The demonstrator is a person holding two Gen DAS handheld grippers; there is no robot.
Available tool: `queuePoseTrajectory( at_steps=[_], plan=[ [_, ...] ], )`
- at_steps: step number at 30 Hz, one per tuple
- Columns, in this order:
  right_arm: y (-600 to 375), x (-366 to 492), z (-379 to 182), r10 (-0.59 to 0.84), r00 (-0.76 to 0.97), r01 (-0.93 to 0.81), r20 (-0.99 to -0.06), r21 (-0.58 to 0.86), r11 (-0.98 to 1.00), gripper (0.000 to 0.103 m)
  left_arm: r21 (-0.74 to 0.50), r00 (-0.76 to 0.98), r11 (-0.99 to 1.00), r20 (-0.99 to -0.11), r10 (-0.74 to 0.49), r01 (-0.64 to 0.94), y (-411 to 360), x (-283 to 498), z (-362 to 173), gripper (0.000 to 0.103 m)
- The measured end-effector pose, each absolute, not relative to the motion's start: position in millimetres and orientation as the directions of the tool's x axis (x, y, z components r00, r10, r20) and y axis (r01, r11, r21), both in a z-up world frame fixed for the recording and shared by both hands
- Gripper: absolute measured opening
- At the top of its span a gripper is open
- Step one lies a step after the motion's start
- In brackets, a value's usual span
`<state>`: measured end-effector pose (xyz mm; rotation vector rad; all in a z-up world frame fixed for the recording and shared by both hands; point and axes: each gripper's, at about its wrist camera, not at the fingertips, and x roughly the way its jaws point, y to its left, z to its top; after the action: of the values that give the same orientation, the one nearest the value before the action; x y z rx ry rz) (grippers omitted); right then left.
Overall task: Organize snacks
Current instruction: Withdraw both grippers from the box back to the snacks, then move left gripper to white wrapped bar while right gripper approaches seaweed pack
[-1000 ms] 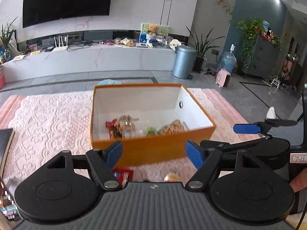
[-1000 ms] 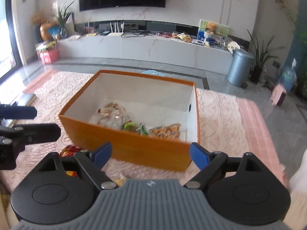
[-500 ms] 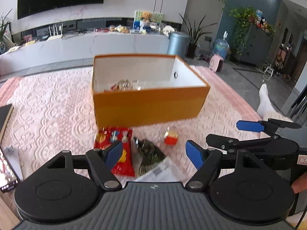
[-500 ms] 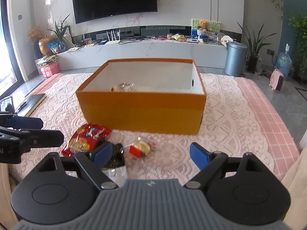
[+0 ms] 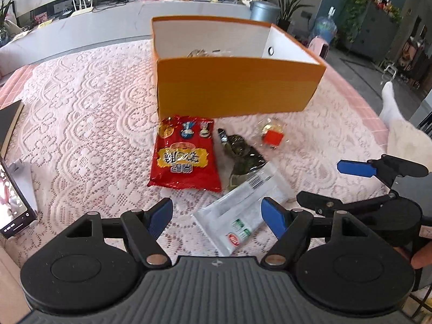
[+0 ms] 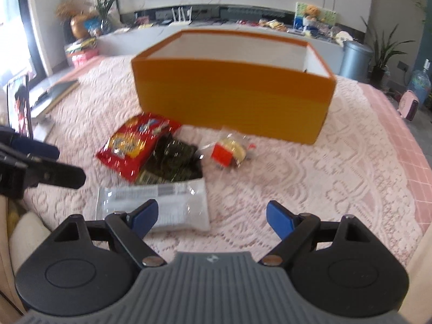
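From the left wrist, the left gripper (image 5: 216, 214) hangs empty with fingers spread wide above the white sachet (image 5: 243, 210); a red snack bag (image 5: 185, 154), a dark green packet (image 5: 243, 154) and a small clear-wrapped sweet (image 5: 271, 133) lie on the lace-covered table (image 5: 81, 124) just before the orange box (image 5: 237, 91) (some snacks already inside), probably awaiting collection. From the right wrist, the right gripper (image 6: 212, 217) is likewise wide and empty near the same sachet (image 6: 172, 202).

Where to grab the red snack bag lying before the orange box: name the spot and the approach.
Take the red snack bag by its crimped bottom edge, coming from above on the near side with the open left gripper. It lies flat, its right edge overlapped by the dark green packet, and the orange box blocks the far end.
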<state>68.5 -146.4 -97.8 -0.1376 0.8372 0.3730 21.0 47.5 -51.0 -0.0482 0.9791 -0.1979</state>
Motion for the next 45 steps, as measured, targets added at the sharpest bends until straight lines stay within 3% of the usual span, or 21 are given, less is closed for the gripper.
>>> queuePoseTrajectory(
  at_steps=[2,7,14,21,28,45],
  plan=[
    [-142,71,-104,0.271,0.589,-0.388,-0.761,0.028,0.921,0.079,-0.122,0.531,0.979,-0.826,-0.19,0.162,45,24,-55,0.087],
    [-133,73,-121,0.266,0.528,-0.418,-0.807,0.026,0.908,0.055,-0.128,0.489,0.973,-0.847,-0.208,0.192,39,37,-73,0.087],
    [-130,77,-139,0.241,0.469,-0.431,-0.849,0.018,0.902,0.048,-0.162,0.463,0.958,-0.848,-0.258,0.236,36,52,-95,0.087],
    [-132,83,-140,0.243,0.5,-0.422,-0.831,0.011,0.907,0.034,-0.216,0.438,0.931,-0.835,-0.333,0.295,34,59,-110,0.087],
    [-138,90,-140,0.239,0.52,-0.393,-0.82,0.019,0.919,0.033,-0.237,0.392,0.899,-0.838,-0.381,0.367,27,59,-117,0.087],
    [-151,95,-140,0.252,0.514,-0.344,-0.82,0.072,0.936,0.036,-0.043,0.45,0.895,-0.853,-0.264,0.445,-10,53,-126,0.088]
  ],
)
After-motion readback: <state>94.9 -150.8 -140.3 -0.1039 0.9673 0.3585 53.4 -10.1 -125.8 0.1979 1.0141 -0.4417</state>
